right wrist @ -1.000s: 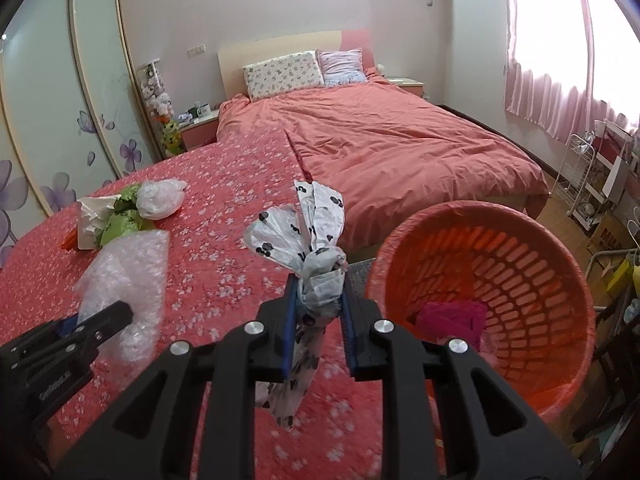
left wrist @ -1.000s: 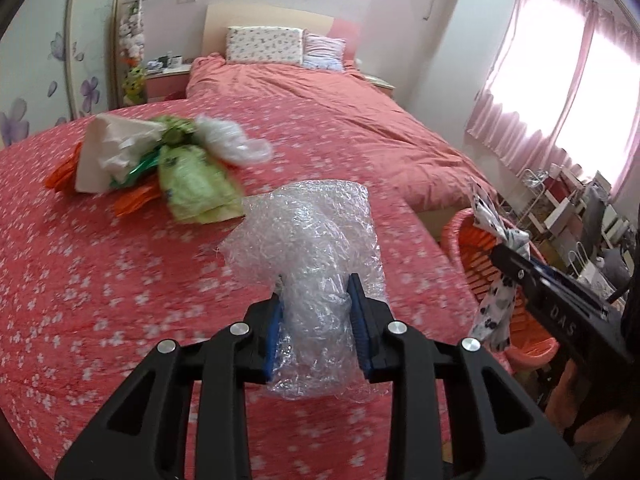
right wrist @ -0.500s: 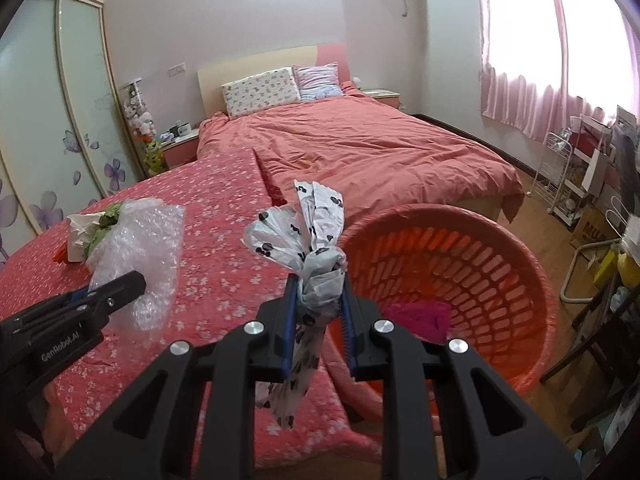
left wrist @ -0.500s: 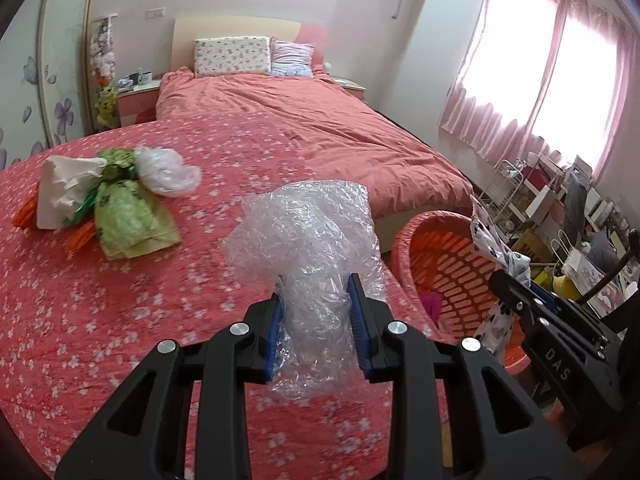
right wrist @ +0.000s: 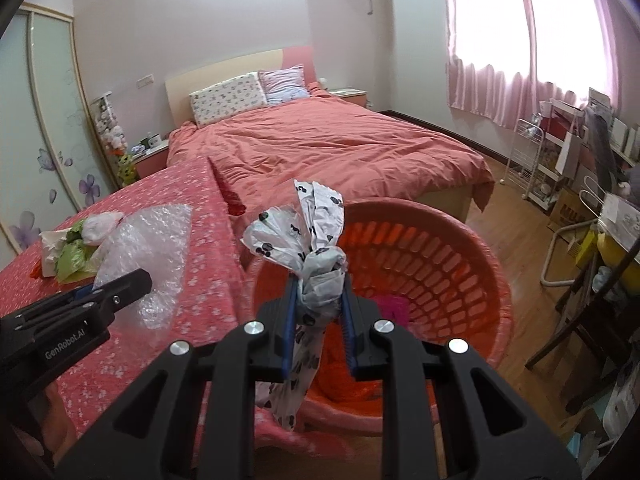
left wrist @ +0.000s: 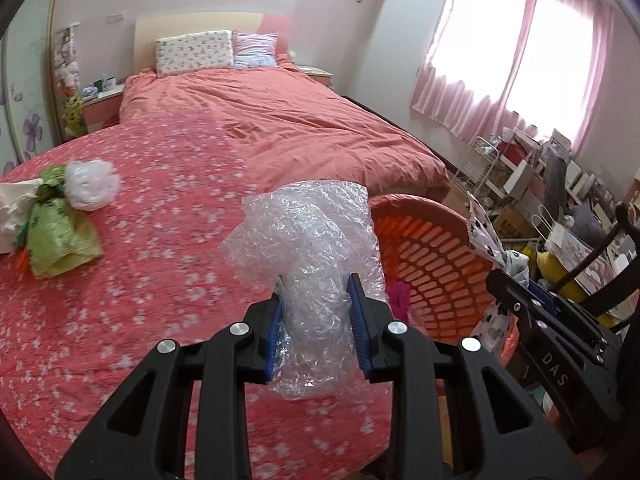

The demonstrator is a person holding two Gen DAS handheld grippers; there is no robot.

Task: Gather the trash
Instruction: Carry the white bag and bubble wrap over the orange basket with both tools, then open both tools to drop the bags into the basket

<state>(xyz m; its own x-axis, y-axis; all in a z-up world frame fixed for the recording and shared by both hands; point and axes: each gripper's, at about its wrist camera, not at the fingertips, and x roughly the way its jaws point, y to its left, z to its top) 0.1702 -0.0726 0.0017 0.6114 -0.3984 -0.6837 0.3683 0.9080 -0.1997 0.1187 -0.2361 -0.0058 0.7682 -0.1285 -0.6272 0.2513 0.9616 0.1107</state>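
My left gripper [left wrist: 316,328] is shut on a crumpled wad of clear bubble wrap [left wrist: 308,240], held above the edge of the floral red bedspread [left wrist: 168,272]. My right gripper [right wrist: 318,320] is shut on a knotted white bag with black spots [right wrist: 308,240], which hangs over the near rim of the orange laundry basket [right wrist: 432,264]. In the basket's bottom lies a magenta item [right wrist: 390,308]. From the left wrist view the same basket [left wrist: 436,264] stands just right of the bubble wrap, with the right gripper [left wrist: 520,296] and its spotted bag [left wrist: 484,236] beyond it.
More trash lies on the bedspread at the left: a green bag [left wrist: 60,236], a white plastic bag [left wrist: 90,180] and white paper [left wrist: 12,204]. A made bed [left wrist: 280,128] with pillows is behind. A wire rack [right wrist: 532,160], shelves and a chair [right wrist: 592,300] crowd the right side.
Both grippers have swung right with their loads. The basket has come nearer to the centre in both views, and the pile of trash on the bedspread has slid off to the left.
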